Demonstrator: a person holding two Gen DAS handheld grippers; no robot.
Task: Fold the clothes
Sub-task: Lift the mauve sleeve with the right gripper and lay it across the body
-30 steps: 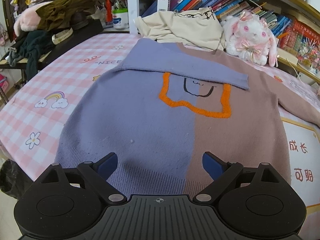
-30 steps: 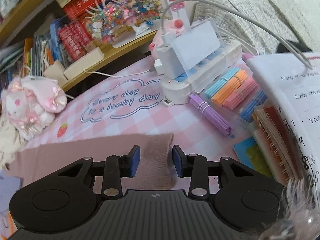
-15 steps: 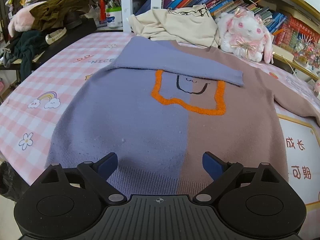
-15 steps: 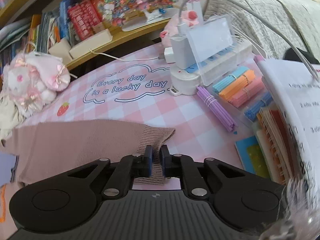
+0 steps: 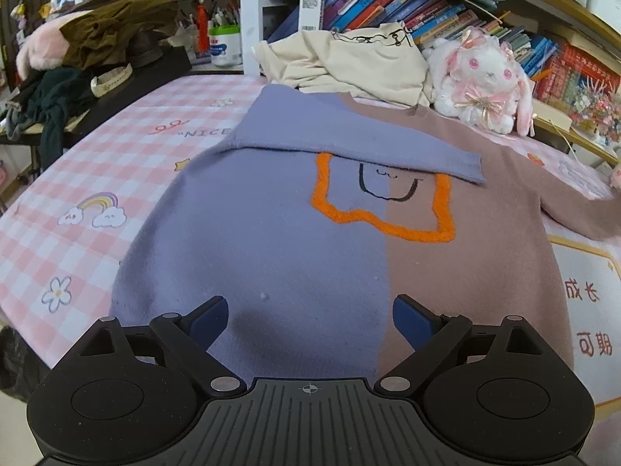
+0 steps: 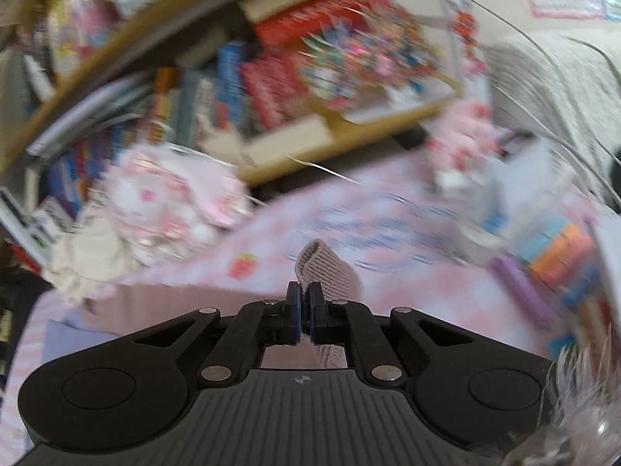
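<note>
A sweater (image 5: 271,233), half lilac and half dusty pink with an orange outline on the chest, lies flat on the pink checked table. Its lilac sleeve (image 5: 349,143) is folded across the chest. My left gripper (image 5: 310,320) is open and empty, just above the hem. The pink sleeve (image 5: 582,213) stretches off to the right. My right gripper (image 6: 305,303) is shut on the ribbed cuff of the pink sleeve (image 6: 324,268) and holds it lifted off the table. The right wrist view is blurred by motion.
A cream garment (image 5: 349,62) and a white plush rabbit (image 5: 481,81) lie behind the sweater by the bookshelves. Dark clothes (image 5: 58,101) are piled at the left. Coloured stick bundles (image 6: 559,248) and a white box (image 6: 520,178) sit right of the cuff.
My right gripper closed on the pink sleeve cuff and has lifted it off the table, swinging left. My left gripper stayed open over the hem, shifting only slightly.
</note>
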